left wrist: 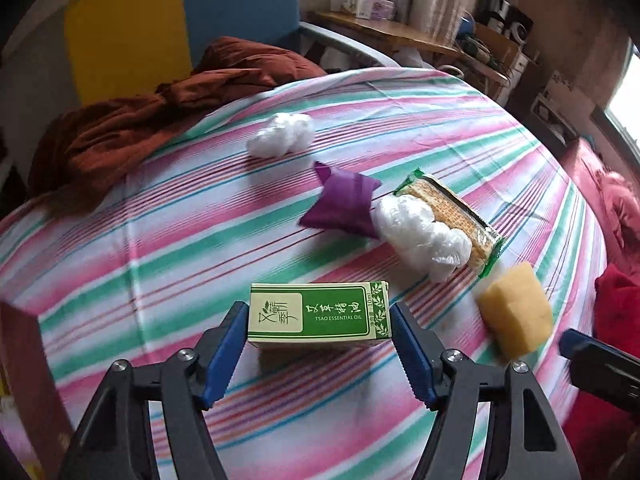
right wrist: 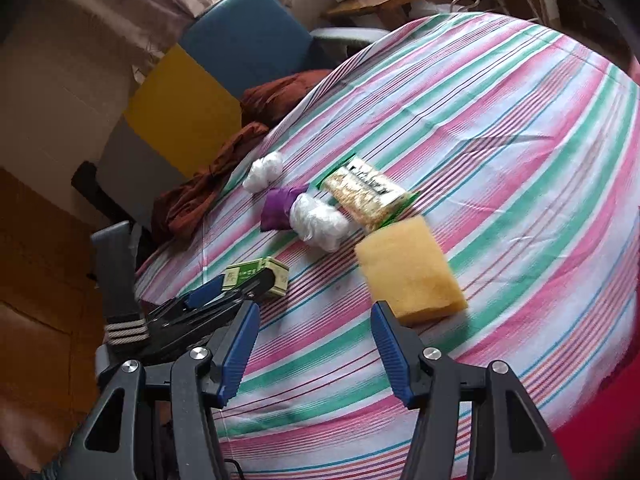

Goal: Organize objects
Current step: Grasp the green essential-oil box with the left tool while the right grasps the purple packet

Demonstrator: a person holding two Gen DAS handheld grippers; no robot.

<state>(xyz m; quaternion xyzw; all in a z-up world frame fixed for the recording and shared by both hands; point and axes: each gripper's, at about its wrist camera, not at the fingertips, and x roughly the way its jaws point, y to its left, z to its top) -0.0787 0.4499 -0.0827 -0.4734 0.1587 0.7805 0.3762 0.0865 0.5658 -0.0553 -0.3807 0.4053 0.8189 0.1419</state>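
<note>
On the striped tablecloth right in front of you, the essential oil box is sitting between the fingers of your left gripper. The jaws are apart with one blue pad at each short end of the box, and I honestly can't tell if they're touching the card yet or just hovering beside it. It's a small carton, so it should be really light, but thin card crushes easily, so I'd squeeze gently across the ends where the flaps stiffen it, not across the wide printed face.

Your right gripper is also spread wide with nothing in it, and the yellow sponge sits just past its fingertips. That one's soft and squashy and weighs nothing, so you can pinch it pretty much anywhere, though mid-body will stop it swinging.

Further back there's a little cluster: the cracker packet with a bag of cotton balls leaning against it, and a purple pouch right beside those. Crackers are brittle, so go easy. The plastic on the cotton looks slippery. A second cotton ball bag sits apart, nearer the brown cloth
</note>
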